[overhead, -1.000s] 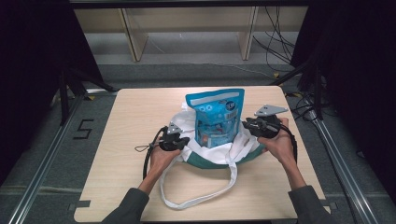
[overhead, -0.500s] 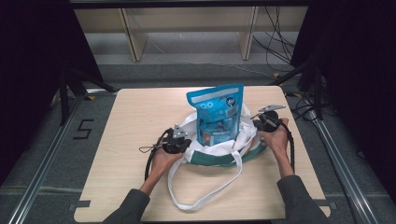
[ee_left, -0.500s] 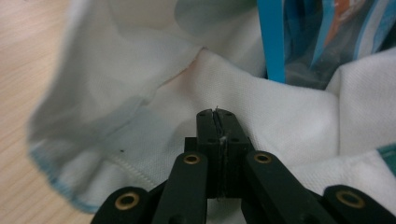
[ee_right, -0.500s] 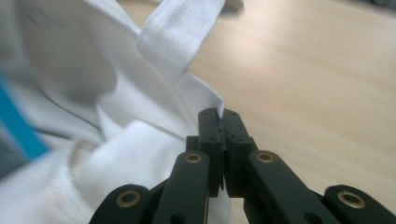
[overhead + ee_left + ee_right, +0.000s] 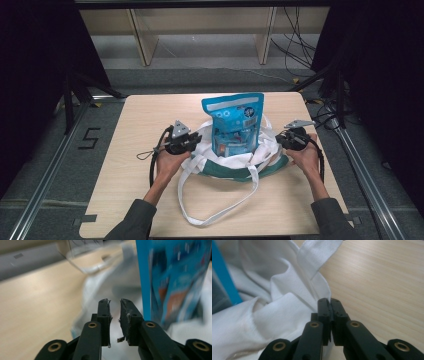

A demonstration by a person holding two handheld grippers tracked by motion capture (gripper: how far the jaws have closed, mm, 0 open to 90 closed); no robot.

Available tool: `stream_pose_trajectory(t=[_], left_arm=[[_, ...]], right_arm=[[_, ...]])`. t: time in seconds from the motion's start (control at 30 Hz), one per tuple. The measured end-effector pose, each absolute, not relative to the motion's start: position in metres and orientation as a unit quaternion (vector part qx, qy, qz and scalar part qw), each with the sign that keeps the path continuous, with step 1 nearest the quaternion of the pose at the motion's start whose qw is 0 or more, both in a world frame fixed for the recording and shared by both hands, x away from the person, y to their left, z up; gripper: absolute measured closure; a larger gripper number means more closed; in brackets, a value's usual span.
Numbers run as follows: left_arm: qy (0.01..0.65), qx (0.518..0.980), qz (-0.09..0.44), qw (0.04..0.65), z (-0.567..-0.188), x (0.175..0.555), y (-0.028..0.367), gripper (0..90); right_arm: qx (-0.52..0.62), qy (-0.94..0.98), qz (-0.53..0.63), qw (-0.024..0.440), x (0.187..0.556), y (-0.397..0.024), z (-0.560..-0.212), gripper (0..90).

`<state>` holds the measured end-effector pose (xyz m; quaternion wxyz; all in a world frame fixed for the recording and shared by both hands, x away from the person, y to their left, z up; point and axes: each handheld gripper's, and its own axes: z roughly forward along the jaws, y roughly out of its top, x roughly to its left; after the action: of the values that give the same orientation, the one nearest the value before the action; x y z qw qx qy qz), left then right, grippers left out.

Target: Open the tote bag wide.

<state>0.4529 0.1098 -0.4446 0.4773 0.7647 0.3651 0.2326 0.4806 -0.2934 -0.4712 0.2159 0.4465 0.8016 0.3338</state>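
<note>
Pale wood table [image 5: 125, 165], dark room, left gripper [image 5: 115, 305] jaws just parting, right gripper [image 5: 330, 304] pinching white bag [image 5: 274, 312].

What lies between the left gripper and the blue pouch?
In the high view, folds of the white bag lie between the left gripper and the pouch; the left gripper view shows cloth there too.

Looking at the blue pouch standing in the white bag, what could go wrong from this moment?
1. The blue pouch stands upright with most of its height above the slumped white bag, so it might tip over.
2. The left gripper has just been opening, with nothing between its jaws, so that side of the bag is unheld and may sag.
3. The right gripper is shut on a thin fold of the bag's edge, which could slip out.
</note>
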Motion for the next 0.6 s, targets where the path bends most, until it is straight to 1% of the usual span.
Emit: stream_pose_trajectory(t=[0.03, 0.07, 0.13, 0.17, 0.23, 0.27, 0.3, 0.33, 0.37, 0.43, 0.47, 0.57, 0.6], left_arm=[[0.363, 0.763, 0.24, 0.478, -0.441, 0.455, 0.111, 75.5], [0.376, 0.752, 0.249, 0.481, -0.438, 0.465, 0.112, 73.1], [0.384, 0.749, 0.246, 0.481, -0.439, 0.47, 0.112, 71.8], [0.401, 0.741, 0.235, 0.484, -0.447, 0.48, 0.112, 70.6], [0.409, 0.74, 0.231, 0.482, -0.45, 0.483, 0.112, 70.1], [0.419, 0.743, 0.21, 0.479, -0.459, 0.491, 0.112, 70.1], [0.419, 0.743, 0.21, 0.479, -0.459, 0.491, 0.112, 70.1], [0.43, 0.74, 0.192, 0.481, -0.466, 0.495, 0.113, 71.2], [0.43, 0.739, 0.189, 0.482, -0.467, 0.497, 0.114, 73.4], [0.437, 0.734, 0.181, 0.487, -0.468, 0.498, 0.115, 77.3], [0.445, 0.727, 0.173, 0.493, -0.467, 0.499, 0.117, 78.5], [0.442, 0.728, 0.171, 0.496, -0.466, 0.499, 0.116, 79.1], [0.443, 0.73, 0.17, 0.492, -0.464, 0.499, 0.116, 79.1]], right_arm=[[0.446, 0.802, 0.334, 0.216, 0.481, -0.293, -0.471, 87.2], [0.438, 0.801, 0.34, 0.226, 0.478, -0.296, -0.468, 84.7], [0.447, 0.801, 0.332, 0.219, 0.474, -0.295, -0.466, 83.6], [0.429, 0.802, 0.336, 0.245, 0.472, -0.294, -0.465, 80.6], [0.427, 0.801, 0.335, 0.252, 0.469, -0.292, -0.46, 80.0], [0.423, 0.795, 0.353, 0.255, 0.464, -0.289, -0.452, 79.3], [0.423, 0.795, 0.353, 0.255, 0.464, -0.289, -0.452, 79.3], [0.403, 0.797, 0.371, 0.254, 0.459, -0.286, -0.444, 78.6], [0.402, 0.795, 0.38, 0.248, 0.455, -0.283, -0.44, 78.6], [0.398, 0.794, 0.387, 0.248, 0.452, -0.28, -0.438, 78.7], [0.377, 0.803, 0.395, 0.239, 0.442, -0.271, -0.432, 78.8], [0.357, 0.811, 0.398, 0.236, 0.433, -0.264, -0.428, 78.8], [0.358, 0.812, 0.401, 0.228, 0.429, -0.26, -0.427, 78.8]])
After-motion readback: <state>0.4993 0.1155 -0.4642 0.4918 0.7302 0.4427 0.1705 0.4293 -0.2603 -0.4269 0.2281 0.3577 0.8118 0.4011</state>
